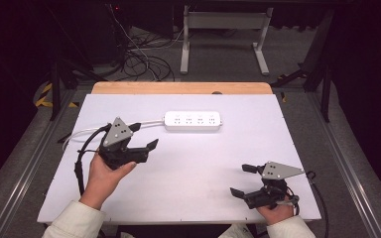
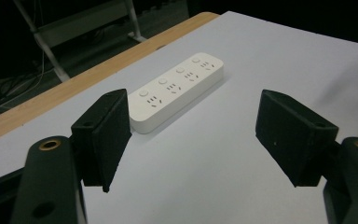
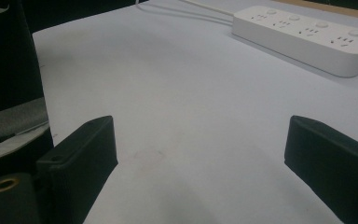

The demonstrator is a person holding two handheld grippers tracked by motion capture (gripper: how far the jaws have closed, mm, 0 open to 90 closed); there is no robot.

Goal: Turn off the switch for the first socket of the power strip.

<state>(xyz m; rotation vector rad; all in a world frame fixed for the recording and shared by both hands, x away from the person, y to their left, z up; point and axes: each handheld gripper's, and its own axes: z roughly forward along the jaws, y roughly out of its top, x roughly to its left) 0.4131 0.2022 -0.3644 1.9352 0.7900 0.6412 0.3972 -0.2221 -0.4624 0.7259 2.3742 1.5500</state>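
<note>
Both grippers, left (image 1: 145, 135) and right (image 1: 244, 179), have their jaws spread wide and hold nothing; the white power strip (image 1: 193, 121) lies far-centre, nearer the left one. A grab could skid it or snag its cord (image 1: 87, 132). White table (image 1: 198, 168), dark cabled floor (image 1: 144, 59) beyond.

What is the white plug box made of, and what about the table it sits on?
The power strip looks like hard white plastic: smooth, slightly glossy, with moulded round buttons and socket holes. The table has a matte pale top, maybe a laminate or sheet, with no shine or grain. Along its far side runs a wooden edge, tan with faint grain, though it may be a veneer.
</note>
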